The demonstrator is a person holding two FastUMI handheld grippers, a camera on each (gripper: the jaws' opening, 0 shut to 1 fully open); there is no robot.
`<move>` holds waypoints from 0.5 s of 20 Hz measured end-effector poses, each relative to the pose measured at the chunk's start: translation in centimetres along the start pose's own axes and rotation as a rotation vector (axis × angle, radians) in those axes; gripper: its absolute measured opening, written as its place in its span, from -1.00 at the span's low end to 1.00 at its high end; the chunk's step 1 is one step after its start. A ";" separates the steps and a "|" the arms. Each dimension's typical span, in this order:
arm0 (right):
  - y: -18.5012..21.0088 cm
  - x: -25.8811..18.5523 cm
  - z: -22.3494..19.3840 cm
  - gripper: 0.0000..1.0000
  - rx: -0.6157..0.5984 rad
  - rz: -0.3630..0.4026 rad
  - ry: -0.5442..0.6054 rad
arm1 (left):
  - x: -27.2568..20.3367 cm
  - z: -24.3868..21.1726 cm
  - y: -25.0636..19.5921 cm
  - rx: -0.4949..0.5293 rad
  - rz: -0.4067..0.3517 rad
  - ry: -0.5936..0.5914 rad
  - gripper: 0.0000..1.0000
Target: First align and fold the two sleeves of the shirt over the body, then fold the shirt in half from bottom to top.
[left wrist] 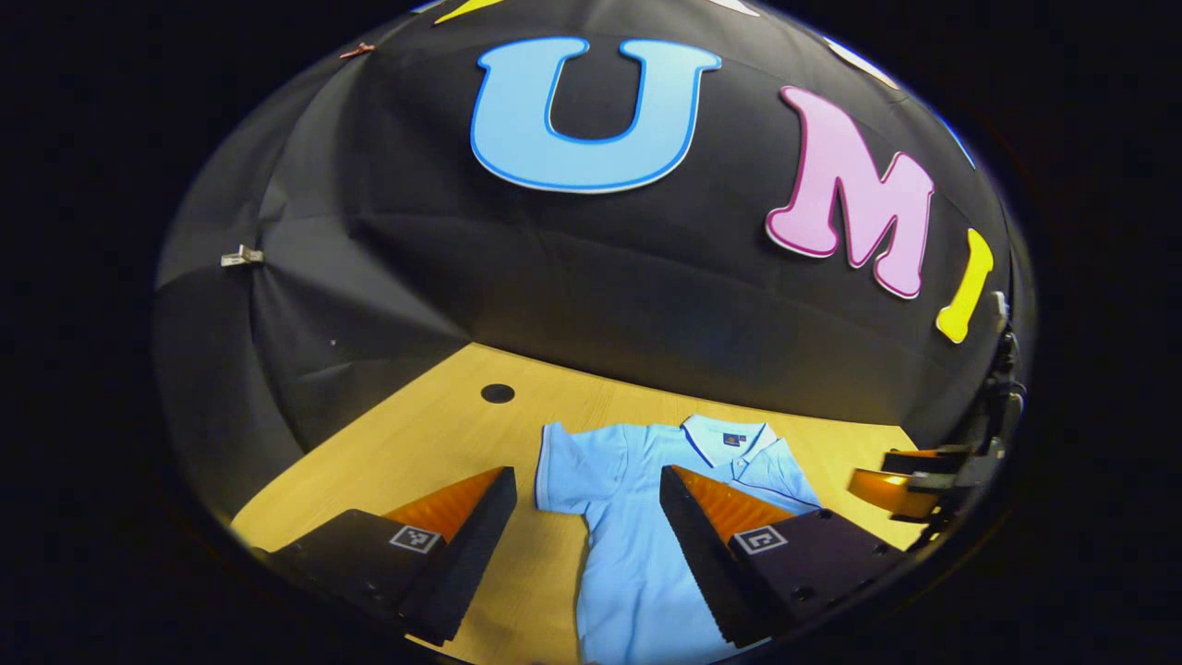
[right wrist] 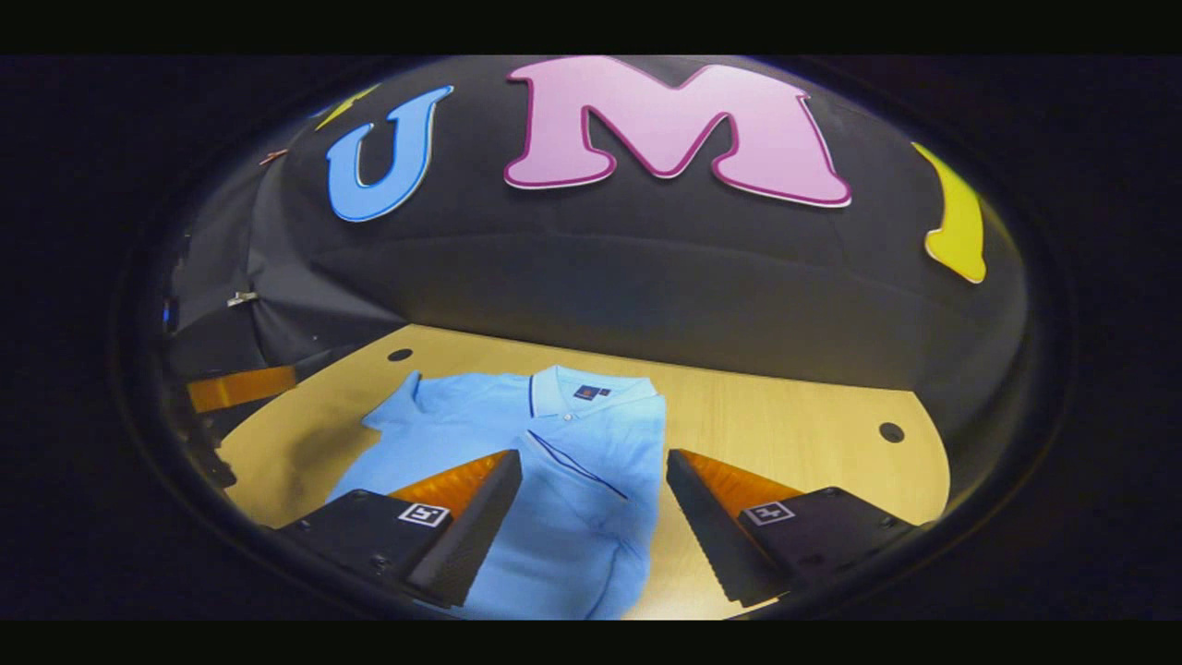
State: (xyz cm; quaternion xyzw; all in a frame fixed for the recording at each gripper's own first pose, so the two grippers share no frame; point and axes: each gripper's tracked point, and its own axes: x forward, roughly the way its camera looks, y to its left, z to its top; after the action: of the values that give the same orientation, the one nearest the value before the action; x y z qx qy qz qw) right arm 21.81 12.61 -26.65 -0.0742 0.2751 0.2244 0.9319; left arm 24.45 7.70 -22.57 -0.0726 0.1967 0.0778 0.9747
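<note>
A light blue polo shirt (left wrist: 637, 517) lies flat on the wooden table (left wrist: 434, 443), collar toward the black cloth back wall. In the right gripper view the shirt (right wrist: 554, 480) has one sleeve already folded over the body, its fold forming a straight edge on that side, while the other sleeve (right wrist: 402, 406) still spreads out on the wood.

The left gripper (left wrist: 586, 545) hangs above the shirt with its jaws wide apart, holding nothing; the spread sleeve (left wrist: 568, 471) shows between its fingers. The right gripper (right wrist: 591, 522) likewise stands open and empty over the folded side. The other gripper (left wrist: 910, 485) shows at the edge of the left gripper view, its state probably open, though too distorted to judge. A round hole (left wrist: 497, 392) pierces the tabletop near the wall.
</note>
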 end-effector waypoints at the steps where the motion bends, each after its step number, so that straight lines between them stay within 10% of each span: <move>1: -0.5 -1.0 -0.2 0.98 0.004 -0.006 -0.001 | 1.5 -0.3 0.3 0.005 0.003 0.013 0.98; 10: -2.4 -7.1 -2.6 0.98 0.045 -0.035 0.004 | 14.3 -4.3 2.5 0.122 0.006 0.166 0.99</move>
State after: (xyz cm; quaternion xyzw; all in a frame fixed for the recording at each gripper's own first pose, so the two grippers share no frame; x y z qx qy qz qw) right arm 16.36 7.12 -24.96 -0.0587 0.2807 0.2017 0.9365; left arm 35.39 11.13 -32.42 -0.0188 0.2814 0.0622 0.9574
